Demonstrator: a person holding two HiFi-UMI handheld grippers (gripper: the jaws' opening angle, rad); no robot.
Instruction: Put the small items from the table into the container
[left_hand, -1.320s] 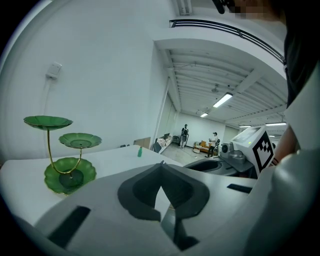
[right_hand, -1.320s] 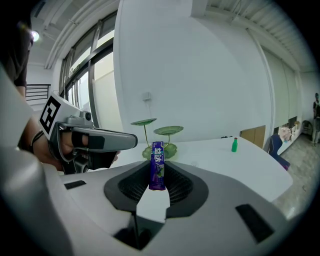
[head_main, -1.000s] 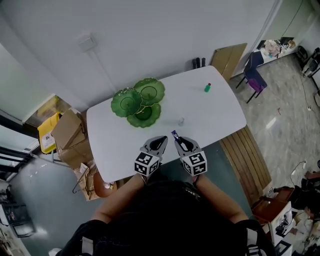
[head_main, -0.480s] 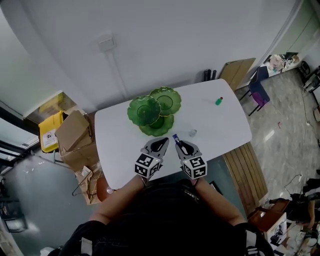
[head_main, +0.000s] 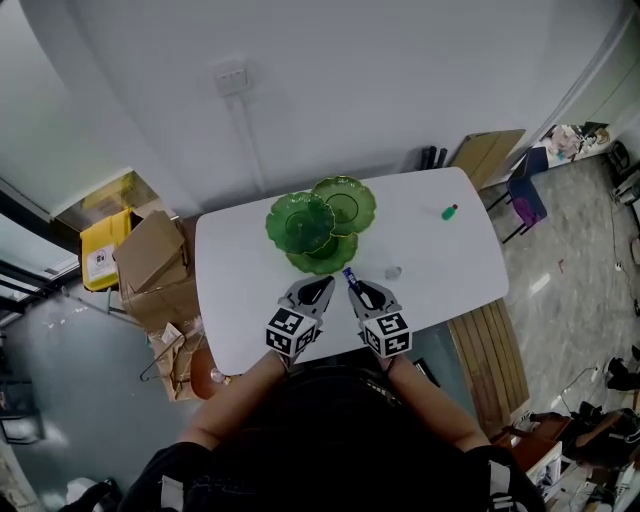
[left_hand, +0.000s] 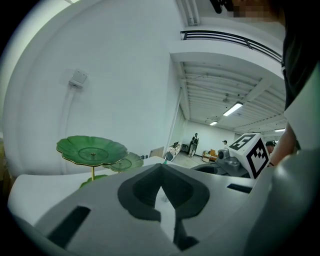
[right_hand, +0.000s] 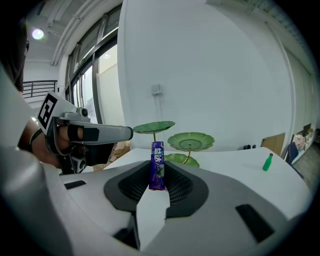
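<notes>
A purple packet (right_hand: 158, 157) is gripped by the right hand-held gripper (right_hand: 158, 181). The left hand-held gripper (left_hand: 161, 171) is closed, empty. Nothing is yet placed in the green dishes (head_main: 322, 220).

White wall (head_main: 350, 80) rising behind white table (head_main: 235, 300), small box (head_main: 231, 77) sitting high on it with cable duct running down. Cardboard boxes (head_main: 150, 265) and yellow bin (head_main: 103, 250) standing at table's left end in head view. Wooden board (head_main: 487, 155) leaning on wall at right. Slatted wooden bench (head_main: 490, 355) lying beside table's right end. Grey glossy floor (head_main: 570, 270) reflecting light. Tall dark-framed windows (right_hand: 95, 70) showing in right gripper view. Strip lights (left_hand: 234, 108) glowing on far ceiling.
</notes>
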